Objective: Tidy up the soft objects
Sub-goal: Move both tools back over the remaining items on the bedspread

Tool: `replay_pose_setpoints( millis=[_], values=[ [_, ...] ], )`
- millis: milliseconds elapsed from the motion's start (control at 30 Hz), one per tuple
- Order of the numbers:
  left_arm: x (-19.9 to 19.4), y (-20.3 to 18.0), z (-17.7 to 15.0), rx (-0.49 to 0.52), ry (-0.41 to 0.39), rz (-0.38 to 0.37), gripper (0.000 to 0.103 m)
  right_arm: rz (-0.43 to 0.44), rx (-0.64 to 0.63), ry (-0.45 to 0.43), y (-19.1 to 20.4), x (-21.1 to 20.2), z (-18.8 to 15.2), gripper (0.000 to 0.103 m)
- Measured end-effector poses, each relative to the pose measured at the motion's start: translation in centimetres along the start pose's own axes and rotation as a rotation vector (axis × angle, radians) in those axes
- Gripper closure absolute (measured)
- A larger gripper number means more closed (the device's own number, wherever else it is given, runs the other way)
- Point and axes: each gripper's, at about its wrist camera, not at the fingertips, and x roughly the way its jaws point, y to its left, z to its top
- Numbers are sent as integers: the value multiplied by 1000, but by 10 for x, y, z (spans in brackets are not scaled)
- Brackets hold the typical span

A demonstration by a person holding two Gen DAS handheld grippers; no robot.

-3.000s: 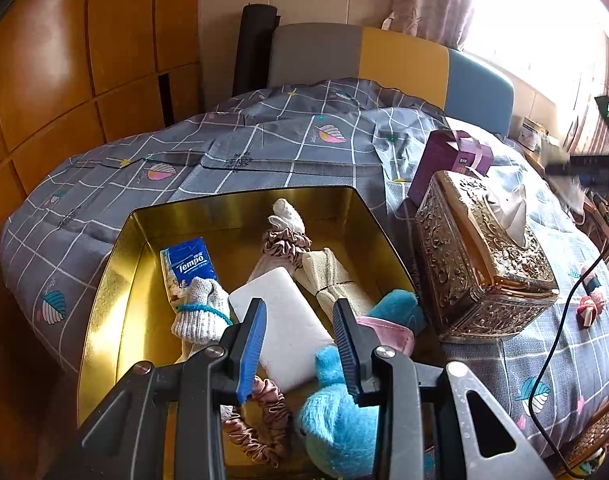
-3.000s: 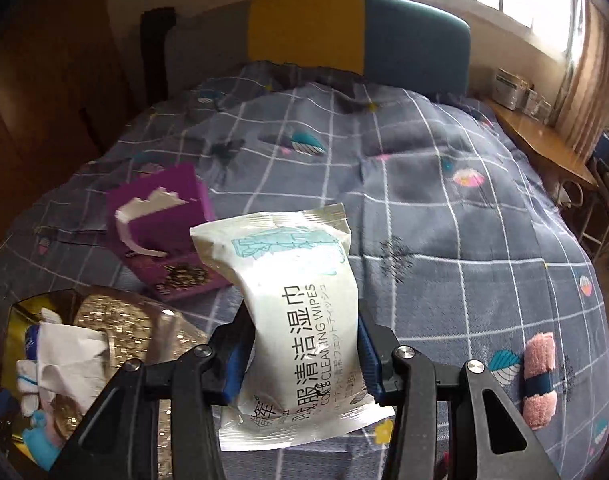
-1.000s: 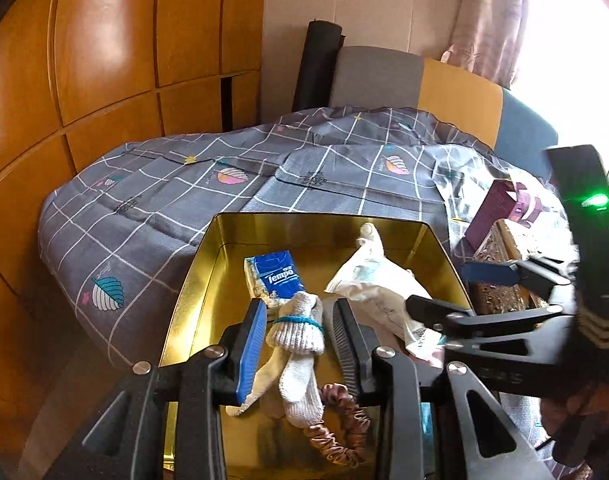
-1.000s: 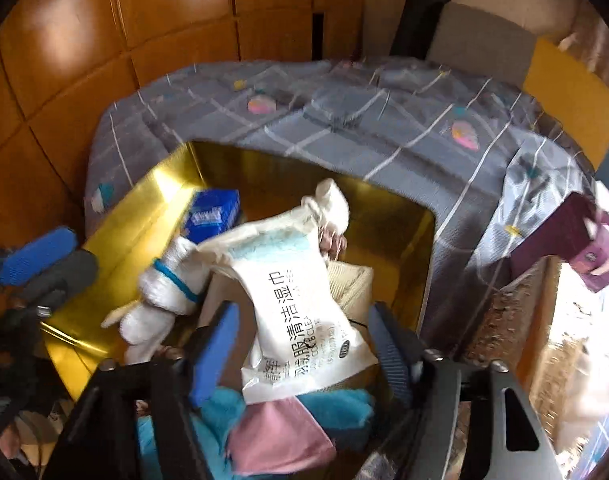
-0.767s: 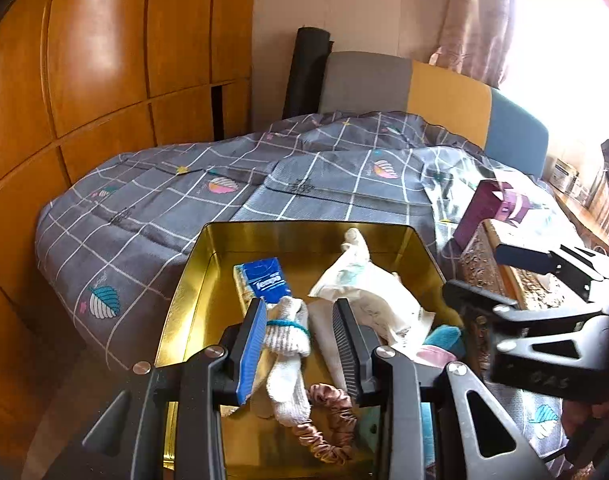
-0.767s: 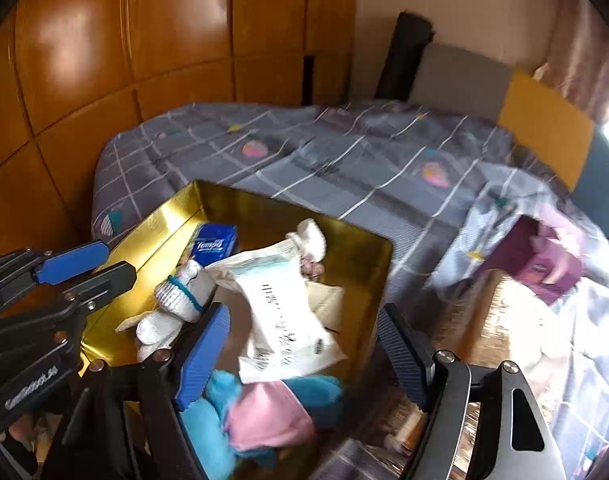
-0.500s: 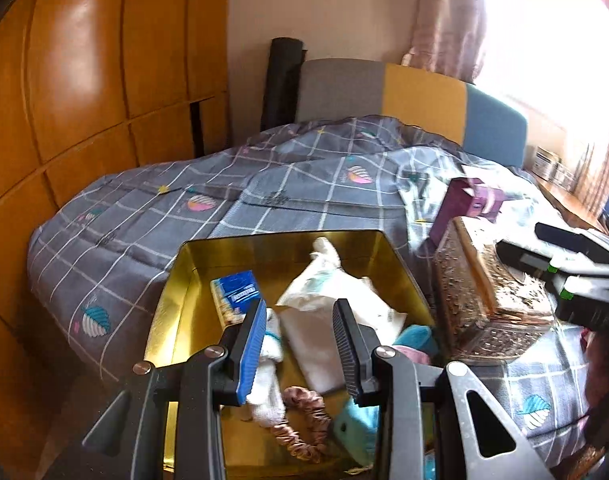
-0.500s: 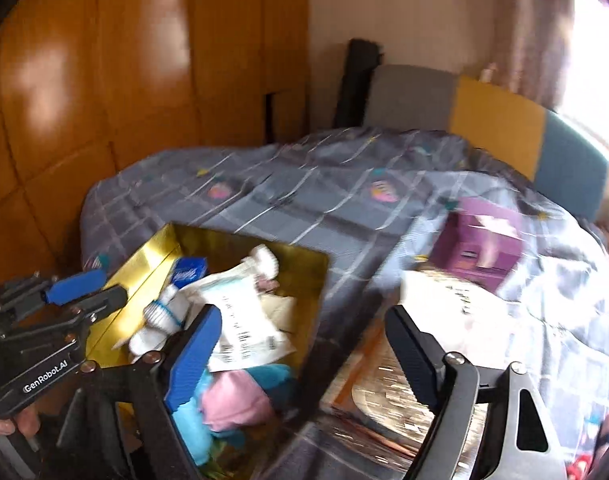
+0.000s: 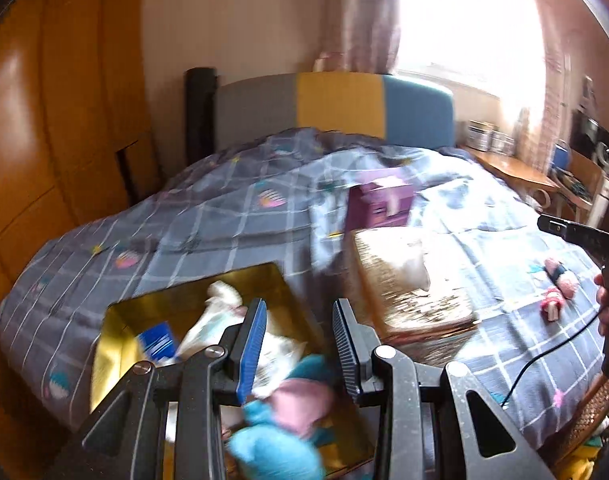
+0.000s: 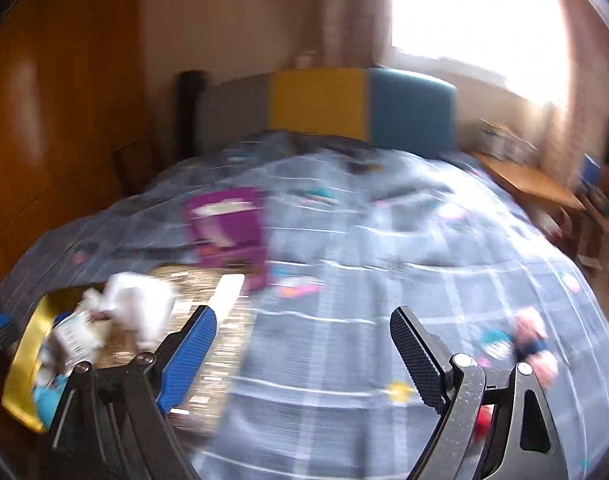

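The gold tin (image 9: 116, 348) on the grey checked quilt holds a white wipes packet (image 9: 212, 320), a blue tissue pack (image 9: 156, 340) and a blue-and-pink plush (image 9: 288, 404). My left gripper (image 9: 298, 320) hovers over the tin's right side, its jaws a narrow gap apart with nothing between them. My right gripper (image 10: 304, 320) is above bare quilt to the right of the tin (image 10: 24, 356), its jaws opening wide and empty. A pink rolled cloth with a dark band (image 10: 530, 340) lies on the quilt beyond its right finger. Both views are motion-blurred.
An ornate gold tissue box (image 9: 412, 280) stands right of the tin, with a purple box (image 9: 380, 204) behind it. A second small pink item (image 9: 550, 300) lies near the rolled cloth. A black cable (image 9: 544, 360) crosses the quilt. A wooden wardrobe stands left; a desk far right.
The right gripper let go of the wipes packet in the tin, opened wide and swung right over the quilt. The left gripper also swung right and rose a little, still empty.
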Motion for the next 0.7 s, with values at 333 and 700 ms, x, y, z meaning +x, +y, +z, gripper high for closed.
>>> replay_pose_setpoints(
  millis=[333,700],
  values=[
    [10,-106,30,198,-14,-240,69,-250,437,-31,-167,-32,-3,11],
    [88,-255,20,379,214,-519,69,-284,517,40,-223,-38,-29,10]
  ],
)
